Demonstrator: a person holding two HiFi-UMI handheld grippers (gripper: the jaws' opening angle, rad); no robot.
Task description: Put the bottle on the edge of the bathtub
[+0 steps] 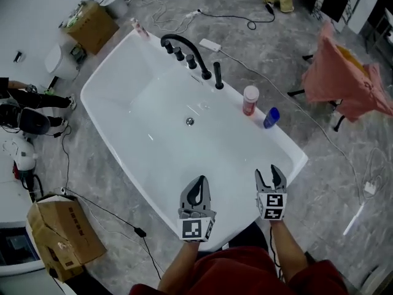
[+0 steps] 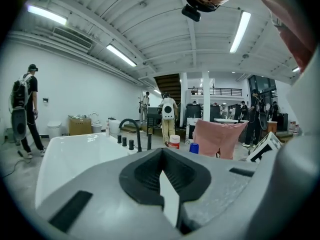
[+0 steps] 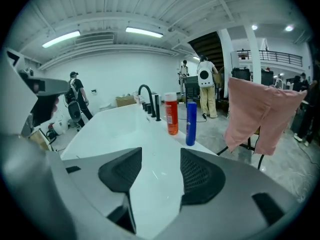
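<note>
- Blue bottle [image 1: 271,117] and red bottle [image 1: 250,100] stand upright on the bathtub [image 1: 296,155] right edge; placement appears complete.
- Left claw [image 1: 197,182] closed, empty; right claw [image 1: 270,173] open, empty.

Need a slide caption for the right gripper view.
Open, empty right gripper faces red bottle and blue bottle standing on the bathtub edge.

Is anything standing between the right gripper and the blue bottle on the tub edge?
Nothing visible. The right gripper is open and empty, and only bare bathtub rim lies between it and the blue bottle. The red bottle stands beyond the blue one, toward the faucet.
</note>
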